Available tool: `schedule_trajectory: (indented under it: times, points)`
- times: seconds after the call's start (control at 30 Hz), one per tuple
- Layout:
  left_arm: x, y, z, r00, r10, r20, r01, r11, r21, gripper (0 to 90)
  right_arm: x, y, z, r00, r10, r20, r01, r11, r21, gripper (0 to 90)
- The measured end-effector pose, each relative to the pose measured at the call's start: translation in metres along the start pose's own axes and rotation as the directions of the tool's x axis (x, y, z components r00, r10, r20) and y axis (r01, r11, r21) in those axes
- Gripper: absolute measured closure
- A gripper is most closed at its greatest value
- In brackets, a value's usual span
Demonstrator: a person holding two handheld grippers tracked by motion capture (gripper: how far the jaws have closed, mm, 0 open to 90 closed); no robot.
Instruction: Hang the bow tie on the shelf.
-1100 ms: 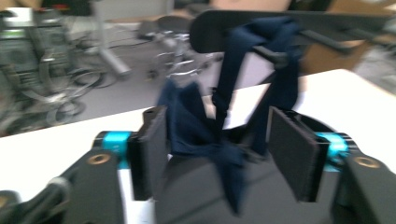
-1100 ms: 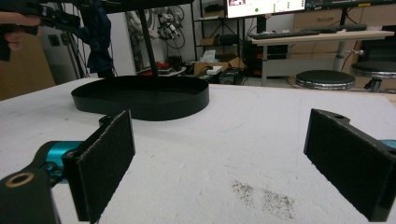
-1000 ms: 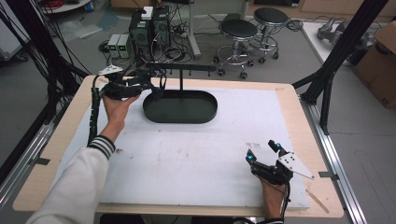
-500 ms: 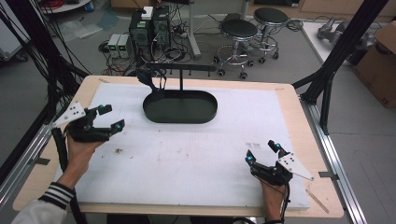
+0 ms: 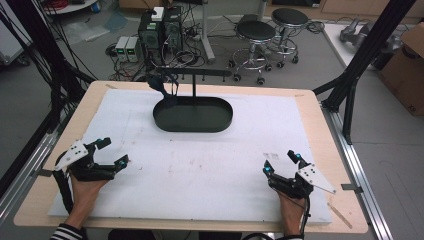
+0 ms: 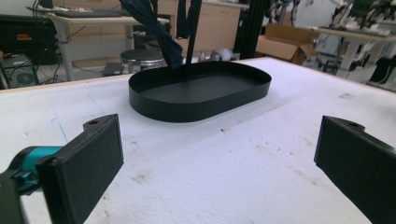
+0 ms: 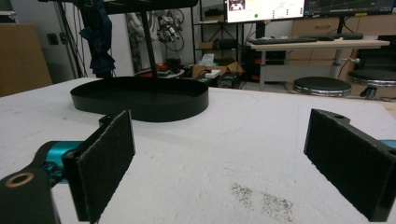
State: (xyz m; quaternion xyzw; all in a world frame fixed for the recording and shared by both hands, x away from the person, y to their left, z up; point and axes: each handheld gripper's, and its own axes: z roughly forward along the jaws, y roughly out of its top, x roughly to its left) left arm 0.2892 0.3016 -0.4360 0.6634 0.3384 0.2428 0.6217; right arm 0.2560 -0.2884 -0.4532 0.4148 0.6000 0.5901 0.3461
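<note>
A black oval tray [image 5: 200,114] sits at the back middle of the white sheet, with a thin post and crossbar [image 5: 200,74] rising from it. A dark blue cloth [image 5: 162,85] hangs from the bar's left end. My left gripper [image 5: 115,151] rests low at the front left, far from the tray; its jaws have just been opening and nothing is between them. In the left gripper view the tray [image 6: 201,88] and the cloth [image 6: 154,23] lie ahead of the wide-apart jaws. My right gripper [image 5: 279,161] stands open and empty at the front right, facing the tray [image 7: 140,100] and the cloth [image 7: 98,37].
A white sheet [image 5: 210,170] with faint dirt marks covers the wooden table. Black frame posts [image 5: 350,85] stand at the table's left and right sides. Stools [image 5: 255,32], computer boxes [image 5: 155,25] and cables are on the floor behind; a cardboard box [image 5: 407,65] sits at the far right.
My left hand has come from the cloth at the bar's left end down to the table's front left, jaws now wide. The cloth stays hanging. The right hand has not moved.
</note>
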Motion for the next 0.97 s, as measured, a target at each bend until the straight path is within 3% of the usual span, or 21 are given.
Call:
schedule_trajectory:
  times: [0.2,0.97]
  points:
    - [-0.004,-0.01,-0.001,0.9995,0.032,0.001,-0.032,0.9994,0.012,1.7,0.0,0.0,0.0,0.9998,-0.018,-0.001,0.018,1.0,-0.008,7.6]
    - [-0.002,-0.017,-0.005,0.9999,0.011,-0.004,-0.011,0.9993,-0.036,1.7,0.001,-0.001,-0.001,0.9998,-0.018,-0.001,0.018,1.0,-0.017,7.7]
